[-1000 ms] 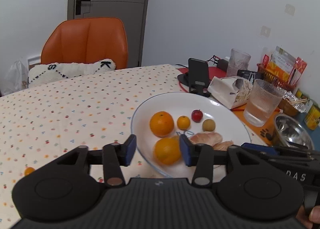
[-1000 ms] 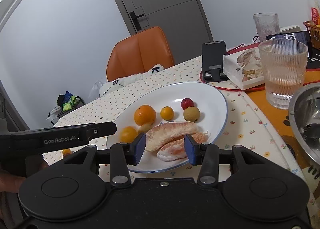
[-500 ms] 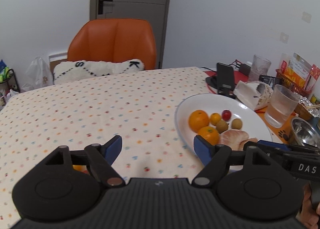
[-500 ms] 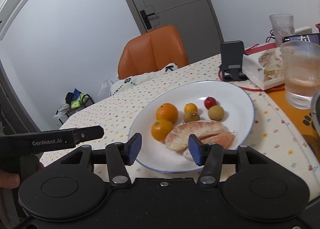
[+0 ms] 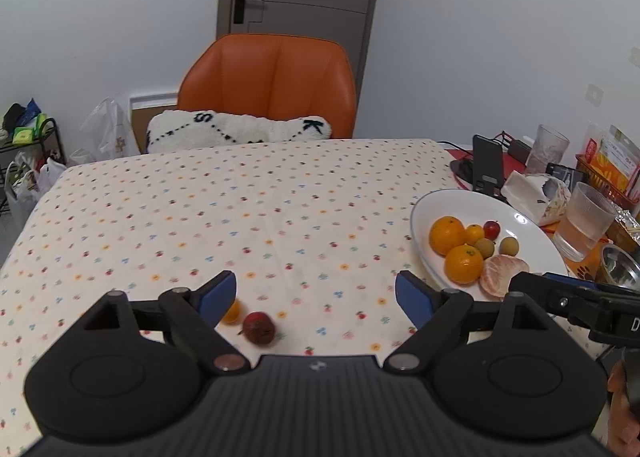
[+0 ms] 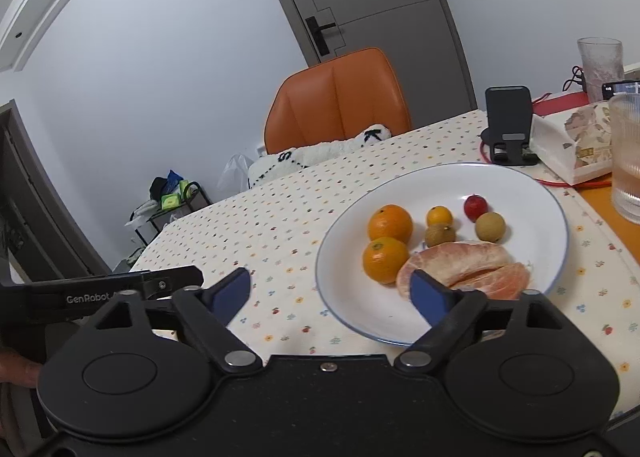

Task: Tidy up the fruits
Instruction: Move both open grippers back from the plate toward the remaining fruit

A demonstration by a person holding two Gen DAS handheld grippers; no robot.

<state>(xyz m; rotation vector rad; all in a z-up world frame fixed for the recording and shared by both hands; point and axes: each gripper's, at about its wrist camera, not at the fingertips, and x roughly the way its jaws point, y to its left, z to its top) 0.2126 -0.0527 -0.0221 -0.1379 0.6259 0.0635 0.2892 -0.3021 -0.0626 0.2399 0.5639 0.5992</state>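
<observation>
A white plate (image 5: 528, 225) (image 6: 532, 193) holds two oranges (image 6: 390, 223), a small orange fruit, a red fruit (image 6: 475, 206), two brown fruits and peeled citrus segments (image 6: 480, 269). On the cloth, a dark red fruit (image 5: 259, 328) and a small orange fruit (image 5: 232, 312) lie loose. My left gripper (image 5: 316, 293) hangs open above the cloth, the loose fruits by its left finger. My right gripper (image 6: 330, 291) is open at the plate's near-left rim, its right finger over the segments.
Behind the plate stand a phone stand (image 6: 509, 119), a tissue pack (image 6: 576, 145), a ribbed glass (image 5: 584, 221) and a steel bowl (image 5: 620, 269). An orange chair (image 5: 272, 85) with a white cushion sits at the table's far edge. The dotted tablecloth (image 5: 240, 209) stretches left.
The left gripper swung left off the plate and opened wide; the two loose fruits came into view. The right gripper opened and drew back left from the segments.
</observation>
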